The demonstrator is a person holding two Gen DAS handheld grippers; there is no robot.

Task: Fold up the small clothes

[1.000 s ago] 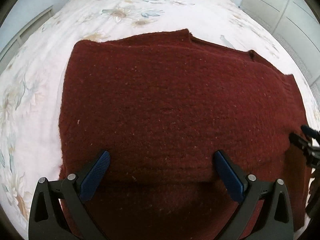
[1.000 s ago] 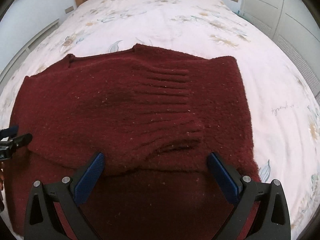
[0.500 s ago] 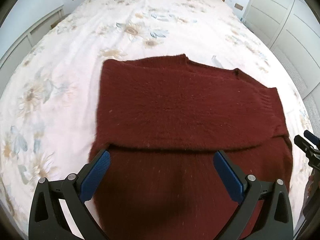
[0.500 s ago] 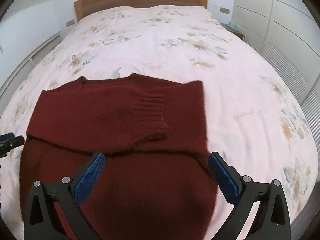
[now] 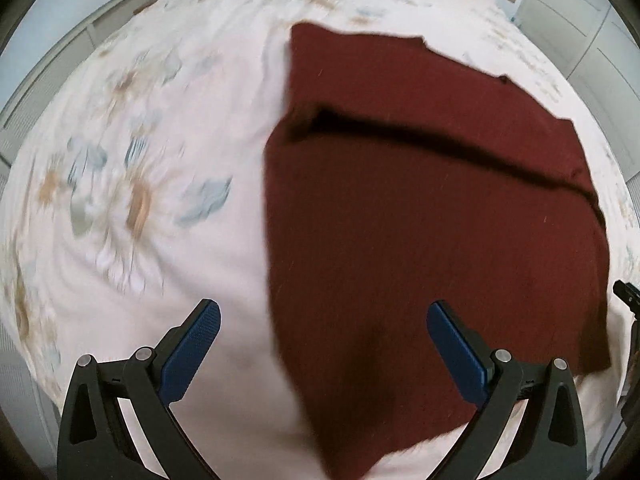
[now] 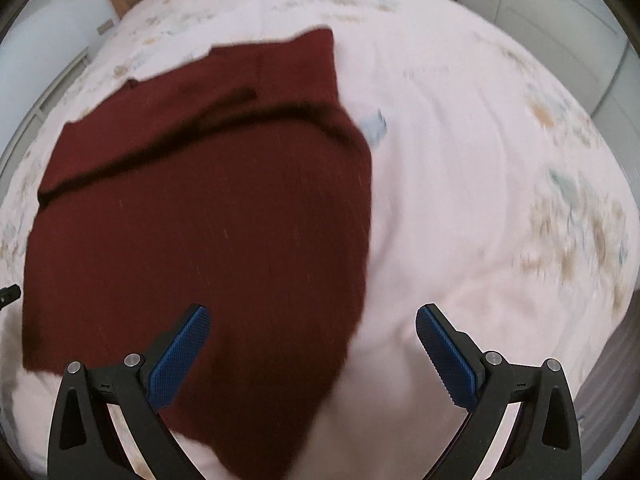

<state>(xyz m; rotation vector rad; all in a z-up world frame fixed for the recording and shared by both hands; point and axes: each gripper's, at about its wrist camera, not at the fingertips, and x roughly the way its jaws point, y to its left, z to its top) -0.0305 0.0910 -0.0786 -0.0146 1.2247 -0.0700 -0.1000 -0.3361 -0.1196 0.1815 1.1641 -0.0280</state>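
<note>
The dark red sweater (image 5: 432,216) lies folded on the floral bed (image 5: 132,184). Over the sweater's near edge, the left claw (image 5: 324,344) and right claw (image 6: 312,344) gape wide, holding nothing.

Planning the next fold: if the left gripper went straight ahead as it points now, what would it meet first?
Probably the left edge of the dark red sweater, lying folded on the floral bedspread. The open left gripper straddles that edge; blur leaves depth unclear.

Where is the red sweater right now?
The red sweater lies folded flat on the flowery bed cover. It fills the right half of the left view and the left half of the right view, in front of both open tongs.
</note>
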